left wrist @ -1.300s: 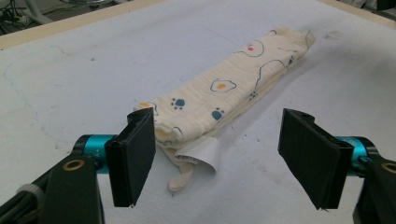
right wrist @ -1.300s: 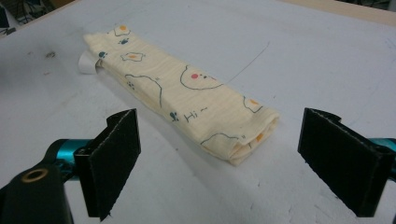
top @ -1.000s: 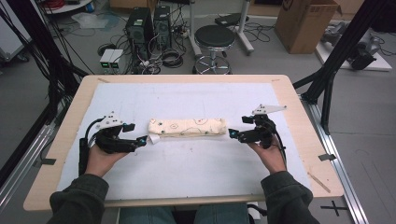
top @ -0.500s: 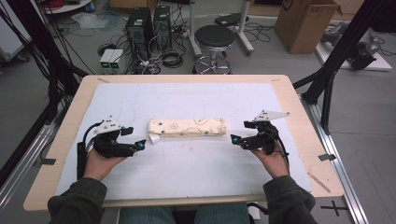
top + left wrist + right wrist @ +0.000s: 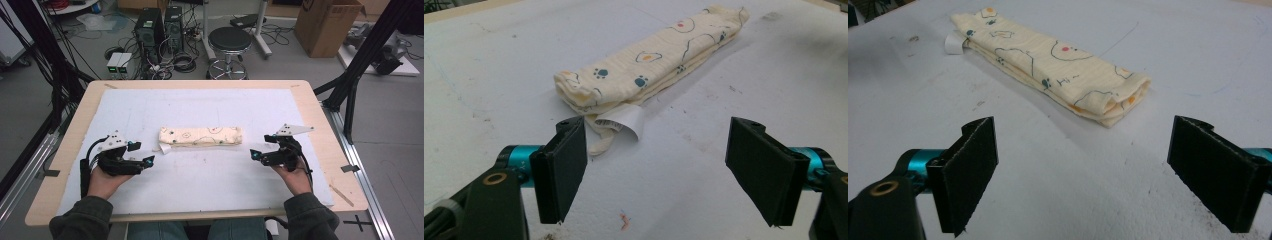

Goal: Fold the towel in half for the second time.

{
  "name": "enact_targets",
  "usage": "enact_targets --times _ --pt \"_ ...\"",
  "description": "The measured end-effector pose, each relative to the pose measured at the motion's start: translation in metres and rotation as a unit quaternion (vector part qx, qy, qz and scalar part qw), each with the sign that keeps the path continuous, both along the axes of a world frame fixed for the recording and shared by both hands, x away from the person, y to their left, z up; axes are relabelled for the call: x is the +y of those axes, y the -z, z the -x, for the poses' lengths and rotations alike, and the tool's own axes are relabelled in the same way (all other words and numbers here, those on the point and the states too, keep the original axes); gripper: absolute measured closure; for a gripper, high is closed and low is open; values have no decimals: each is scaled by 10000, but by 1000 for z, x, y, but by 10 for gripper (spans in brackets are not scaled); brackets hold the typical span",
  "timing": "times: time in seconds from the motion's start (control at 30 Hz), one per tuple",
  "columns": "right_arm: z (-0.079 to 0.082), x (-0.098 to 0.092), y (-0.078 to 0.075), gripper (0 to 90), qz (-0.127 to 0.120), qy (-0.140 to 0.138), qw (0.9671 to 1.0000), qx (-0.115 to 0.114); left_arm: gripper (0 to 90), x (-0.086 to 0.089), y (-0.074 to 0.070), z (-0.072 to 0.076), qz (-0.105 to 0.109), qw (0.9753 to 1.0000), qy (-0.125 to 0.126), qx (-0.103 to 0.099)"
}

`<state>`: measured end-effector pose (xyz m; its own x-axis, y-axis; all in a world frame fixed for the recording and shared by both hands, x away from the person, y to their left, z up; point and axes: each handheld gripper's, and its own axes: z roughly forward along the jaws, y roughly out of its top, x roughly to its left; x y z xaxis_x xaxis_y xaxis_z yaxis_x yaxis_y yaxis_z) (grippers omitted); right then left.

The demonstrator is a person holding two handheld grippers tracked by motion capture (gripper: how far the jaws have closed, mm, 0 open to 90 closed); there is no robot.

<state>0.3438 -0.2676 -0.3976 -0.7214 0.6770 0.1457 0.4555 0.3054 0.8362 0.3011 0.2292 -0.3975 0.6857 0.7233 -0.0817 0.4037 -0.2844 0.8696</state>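
Leftmost, the left gripper [image 5: 141,161] rests low on the white-covered wooden desk [image 5: 200,195], its jaws spread wide and holding nothing, aimed toward the near end of the cream folded cloth printed with small paw and egg figures [image 5: 201,136]. That cloth lies flat mid-desk, a white label [image 5: 620,120] poking from its left end, clear of both tools. Further right, the right gripper [image 5: 260,156] sits equally wide and empty, likely parked because the fold looks finished.
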Motion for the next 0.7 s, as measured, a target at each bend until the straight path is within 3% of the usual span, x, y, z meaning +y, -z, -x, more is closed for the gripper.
enact_targets --times 0.7 --pt "17 -10 9 120 17 28 10000 -1 245 4 13 18 7 10000 -38 27"
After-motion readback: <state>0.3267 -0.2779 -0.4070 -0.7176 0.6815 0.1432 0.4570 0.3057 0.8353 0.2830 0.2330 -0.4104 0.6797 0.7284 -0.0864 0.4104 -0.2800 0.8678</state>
